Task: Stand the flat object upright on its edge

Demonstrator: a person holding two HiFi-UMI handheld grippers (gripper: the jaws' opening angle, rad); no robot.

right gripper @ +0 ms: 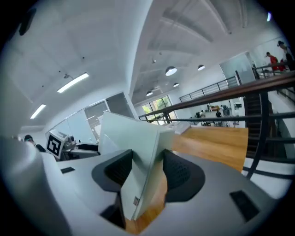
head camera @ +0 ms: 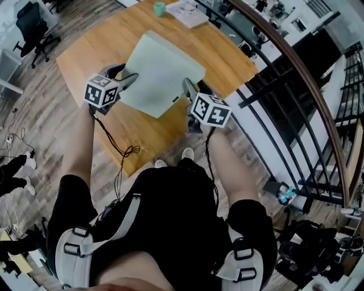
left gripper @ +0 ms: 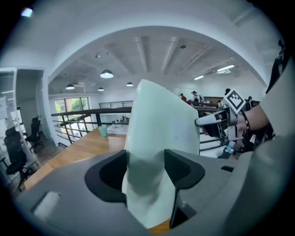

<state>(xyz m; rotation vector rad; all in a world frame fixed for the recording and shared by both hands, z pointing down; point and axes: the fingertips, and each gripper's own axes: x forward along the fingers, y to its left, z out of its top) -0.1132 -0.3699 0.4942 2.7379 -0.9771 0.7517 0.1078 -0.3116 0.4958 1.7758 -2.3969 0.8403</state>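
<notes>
The flat object (head camera: 162, 74) is a pale green slab, raised off the wooden table (head camera: 108, 42) and tilted, its near corners held from both sides. My left gripper (head camera: 129, 79) is shut on its left near corner. In the left gripper view the slab (left gripper: 161, 124) fills the gap of that gripper (left gripper: 145, 170), touching both pads. My right gripper (head camera: 189, 88) is shut on the right near corner. In the right gripper view the slab (right gripper: 131, 133) stands edge-on between the pads of that gripper (right gripper: 147, 173). Its lower edge is hidden.
A small green cup (head camera: 159, 8) and a stack of papers (head camera: 187, 12) sit at the table's far end. A curved wooden handrail with black bars (head camera: 284, 74) runs along the right. An office chair (head camera: 34, 28) stands at far left. A cable (head camera: 122, 153) dangles below the left gripper.
</notes>
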